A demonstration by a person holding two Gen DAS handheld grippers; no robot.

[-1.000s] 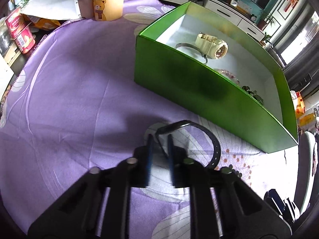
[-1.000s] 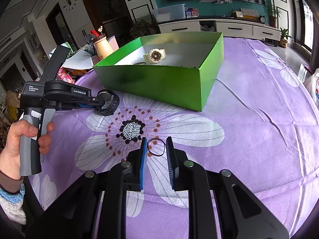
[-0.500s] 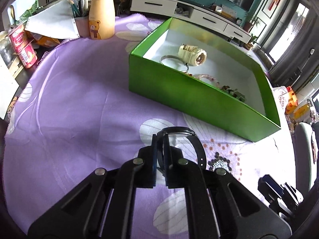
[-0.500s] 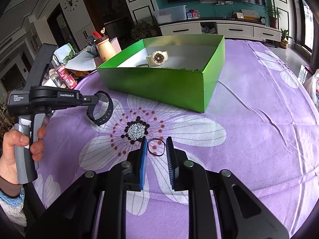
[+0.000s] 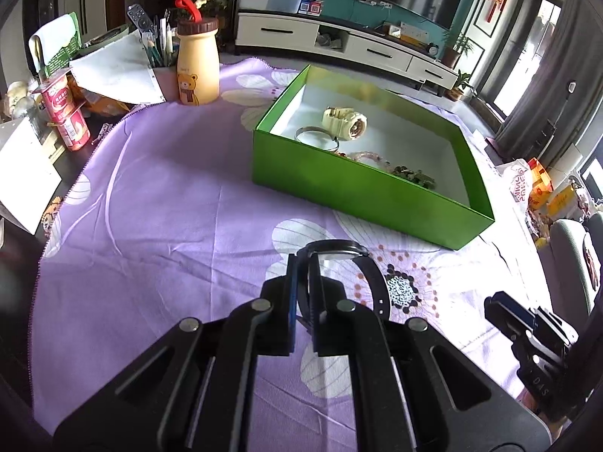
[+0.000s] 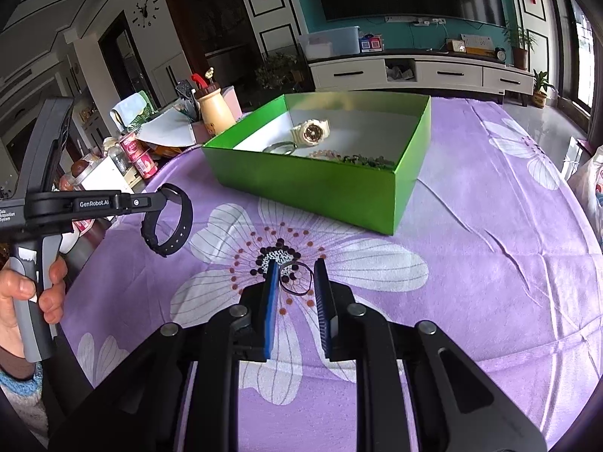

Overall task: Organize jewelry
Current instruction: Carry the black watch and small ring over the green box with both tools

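**Left wrist view: black watch clamped and off the table**

Left wrist camera shows the left claw (image 5: 304,293) closed tight on a black watch (image 5: 371,282), its strap looping out to the right of the fingers. From the right wrist, that watch (image 6: 167,222) hangs clear above the purple flowered cloth (image 6: 471,263) on the table, with a hand (image 6: 22,293) around the handle. The right claw (image 6: 297,282) is partly closed around a thin dark ring (image 6: 297,278) that sits between its pads; whether the pads press it cannot be told. Beyond stands the green box (image 6: 312,184), which holds a cream watch (image 6: 311,132), a metal bangle (image 5: 314,136) and beaded pieces (image 5: 412,177).
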